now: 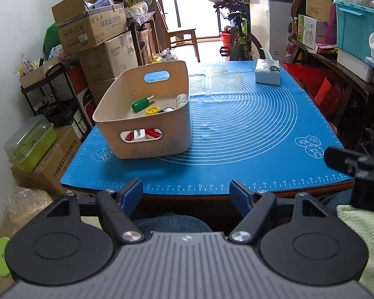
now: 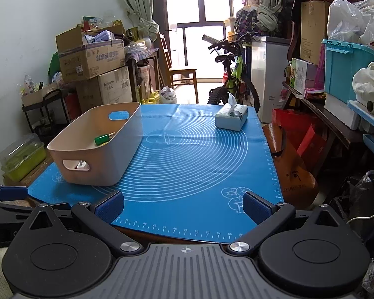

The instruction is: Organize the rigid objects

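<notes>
Left gripper (image 1: 186, 190), right gripper (image 2: 183, 205): both wide, empty, at near mat (image 1: 249, 129) edge.
Bin (image 1: 147, 134) far-left, long axis near-to-far, bottle (image 1: 142, 103) inside; left gripper nearer.

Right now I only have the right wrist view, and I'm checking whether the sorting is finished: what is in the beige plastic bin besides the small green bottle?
Observer: The left wrist view shows a round yellow cap beside the small green bottle in the beige plastic bin.
Operator: Anything else in there?
Observer: A white cylindrical container by the bin's right-hand wall, partly hidden by the rim.
Operator: Is the left gripper holding anything?
Observer: No, the left gripper is open, with nothing between its fingers.
</notes>
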Demonstrator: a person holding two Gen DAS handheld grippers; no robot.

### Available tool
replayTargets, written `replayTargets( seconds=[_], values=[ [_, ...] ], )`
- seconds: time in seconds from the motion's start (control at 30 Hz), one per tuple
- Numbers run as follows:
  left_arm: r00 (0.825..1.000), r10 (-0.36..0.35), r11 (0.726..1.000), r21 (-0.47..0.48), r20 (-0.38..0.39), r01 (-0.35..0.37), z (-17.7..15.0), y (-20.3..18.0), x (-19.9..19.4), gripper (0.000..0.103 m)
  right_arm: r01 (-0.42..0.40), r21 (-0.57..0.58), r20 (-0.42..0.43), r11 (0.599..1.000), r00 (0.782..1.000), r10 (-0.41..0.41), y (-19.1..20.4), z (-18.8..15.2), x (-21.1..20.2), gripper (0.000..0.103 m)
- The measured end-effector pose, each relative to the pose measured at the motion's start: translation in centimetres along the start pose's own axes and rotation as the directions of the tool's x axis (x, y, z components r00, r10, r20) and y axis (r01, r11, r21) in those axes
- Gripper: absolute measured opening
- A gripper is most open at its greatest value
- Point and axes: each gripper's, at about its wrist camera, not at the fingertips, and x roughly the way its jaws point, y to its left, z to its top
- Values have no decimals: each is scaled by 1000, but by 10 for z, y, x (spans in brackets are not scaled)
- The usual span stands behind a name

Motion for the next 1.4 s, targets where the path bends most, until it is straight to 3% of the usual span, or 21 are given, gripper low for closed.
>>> replayTargets(
  seconds=[1.4],
  values=[
    [1000, -30, 999, -19, 2, 30, -11, -1, 12, 77, 17, -30, -11, 999, 1000, -17, 7, -11, 8, 100]
  ],
)
